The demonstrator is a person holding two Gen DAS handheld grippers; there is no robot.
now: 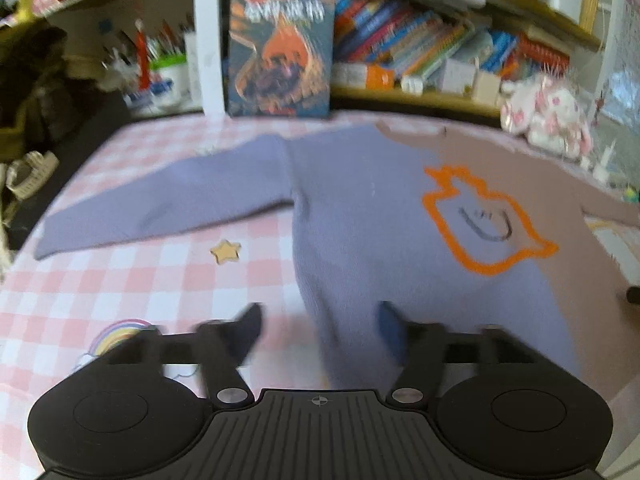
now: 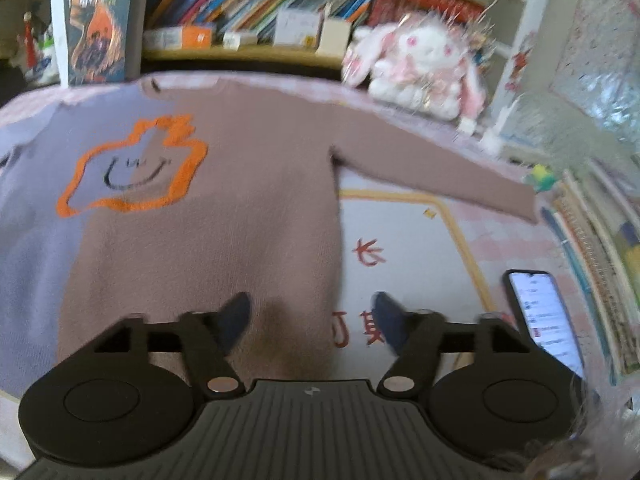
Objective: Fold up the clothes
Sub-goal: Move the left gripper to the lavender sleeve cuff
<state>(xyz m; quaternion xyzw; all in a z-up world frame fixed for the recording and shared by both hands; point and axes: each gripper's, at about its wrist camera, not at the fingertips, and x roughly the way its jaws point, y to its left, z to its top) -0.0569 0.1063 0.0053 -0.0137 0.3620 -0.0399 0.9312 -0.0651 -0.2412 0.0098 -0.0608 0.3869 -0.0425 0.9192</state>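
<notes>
my left tool (image 1: pixel 318 332) hangs with its jaws spread and nothing in them, straddling the left bottom edge of the sweater (image 1: pixel 360 220). my right tool (image 2: pixel 314 322) is likewise released, over the right bottom edge. the sweater lies flat on the checked desk (image 1: pixel 140 280), purple on its left half, brown on its right, sleeves spread. a lit phone (image 2: pixel 548 320) lies just right of my right tool. a star sticker (image 1: pixel 226 250) sits under the left sleeve. farther back, a book (image 1: pixel 280 48) stands upright and a plush rabbit (image 2: pixel 420 64) sits beside the right shoulder, under crowded shelves.
</notes>
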